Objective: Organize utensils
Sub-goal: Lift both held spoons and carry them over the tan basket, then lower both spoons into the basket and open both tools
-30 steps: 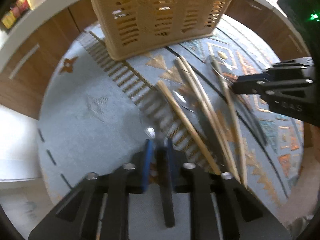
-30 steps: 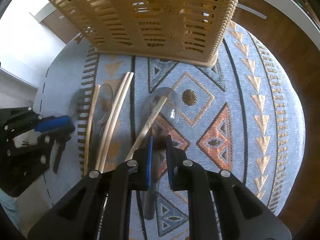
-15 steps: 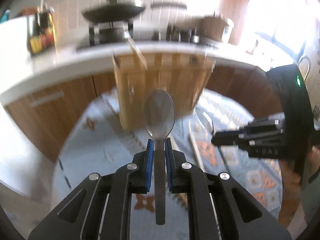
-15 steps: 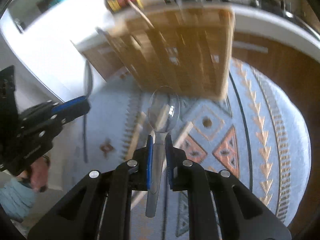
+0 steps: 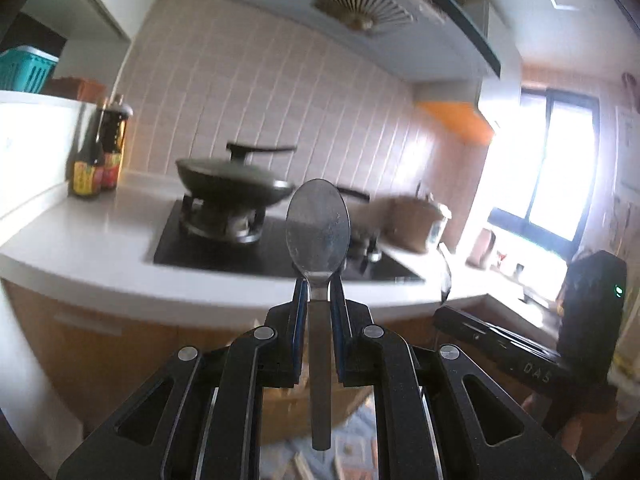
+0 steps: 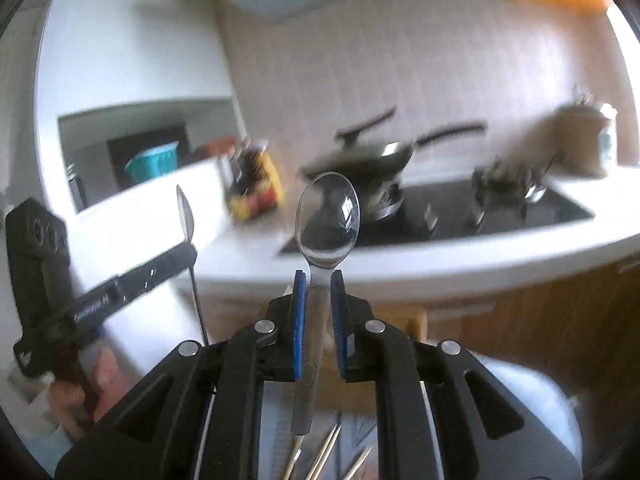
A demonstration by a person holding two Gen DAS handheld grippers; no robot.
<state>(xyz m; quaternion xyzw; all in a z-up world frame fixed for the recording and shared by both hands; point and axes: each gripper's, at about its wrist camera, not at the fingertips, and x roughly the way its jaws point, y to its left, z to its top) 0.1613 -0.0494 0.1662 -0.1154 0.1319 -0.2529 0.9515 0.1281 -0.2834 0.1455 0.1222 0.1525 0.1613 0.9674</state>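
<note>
The white counter (image 5: 100, 264) ran across both wrist views, its front edge crossing from 9 to 3 o'clock just behind the two spoon bowls, with brown cabinet fronts (image 5: 92, 352) below it. On it stood a black hob (image 6: 460, 216) carrying a dark wok (image 5: 234, 186), and dark sauce bottles (image 5: 98, 148) at 9 o'clock in the left view. The left gripper (image 5: 319, 292) was clamped on the neck of a matt steel spoon (image 5: 318, 228), bowl upright, handle hanging back between the fingers. The right gripper (image 6: 319, 280) was likewise closed on a shiny spoon (image 6: 327, 220), bowl up, its handle leaning slightly toward 7 o'clock. From the right view the left gripper (image 6: 188, 248) appeared at 9 o'clock with its spoon (image 6: 185, 210) seen edge-on; from the left view the right unit's black body (image 5: 592, 320) sat at 4 o'clock. Wooden chopsticks (image 6: 328, 452) lay below at 6 o'clock on the patterned mat (image 5: 352, 440). The utensil basket was not clearly identifiable in either view; a tan shape behind the fingers could not be confirmed as it. In my judgement, the step was the carry of both spoons toward their holder, best done with the grips kept firm at the neck, the handles led downward, and one spoon lowered at a time. Open room was ample above the mat; the counter edge ahead and the other gripper alongside were the limits, and the two units stood apart but near enough to warrant care.
</note>
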